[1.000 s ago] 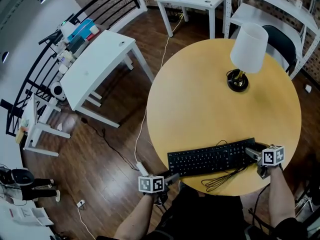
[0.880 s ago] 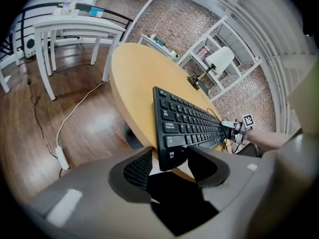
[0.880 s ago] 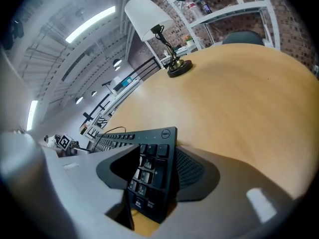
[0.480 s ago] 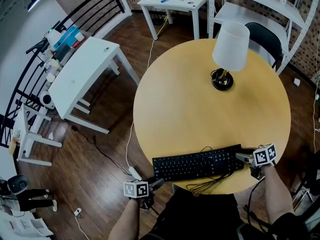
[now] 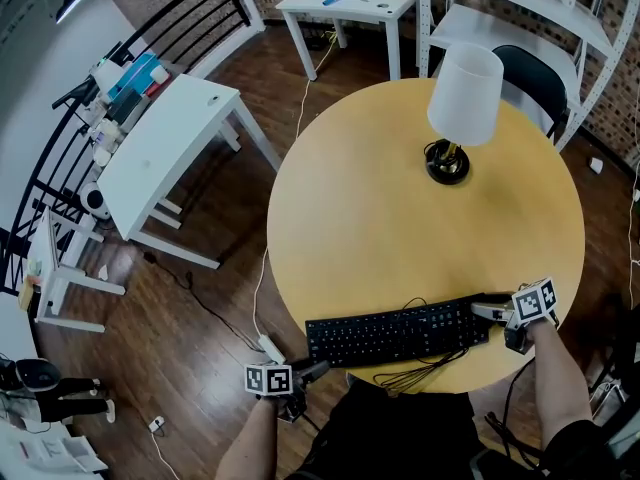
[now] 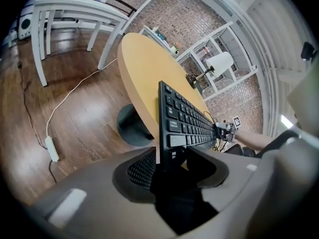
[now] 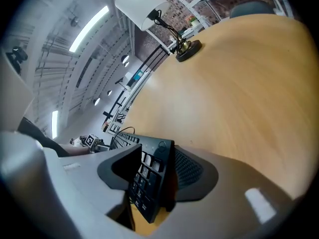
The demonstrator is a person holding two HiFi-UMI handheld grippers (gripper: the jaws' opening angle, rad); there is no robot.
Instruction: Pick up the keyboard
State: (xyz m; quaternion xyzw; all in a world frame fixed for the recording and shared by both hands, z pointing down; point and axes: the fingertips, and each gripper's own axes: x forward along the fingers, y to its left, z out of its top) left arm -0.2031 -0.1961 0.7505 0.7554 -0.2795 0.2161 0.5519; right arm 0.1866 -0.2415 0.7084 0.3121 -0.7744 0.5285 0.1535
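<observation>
**Holding the keyboard by both ends**

Looking down from the head view, I see the black keyboard (image 5: 395, 333) lying along the near edge of the round table (image 5: 400, 218). My left gripper (image 5: 318, 368) is clamped on its left end. My right gripper (image 5: 487, 313) is clamped on its right end. Both sets of jaws have just opened a little, and the keyboard is between them on each side.

I think a few things could go wrong here. Each gripper holds only a small bit at the very end. If the jaws loosen more, one end could slip out and drop. If I lift one side faster than the other, the keyboard will tip and may slide free. The cord (image 5: 420, 376) lies in a loose bunch at the near edge, just beside the keyboard. It could catch on the edge and pull back. The lamp (image 5: 462, 98) is far away, so I do not worry about it.

The head view shows the whole keyboard, the cord and both grippers at once, but not how the pads sit. The left gripper view shows the keyboard end standing between its two pads. The right gripper view shows the number keys tucked between its jaws, with the rough pad against the back.
</observation>
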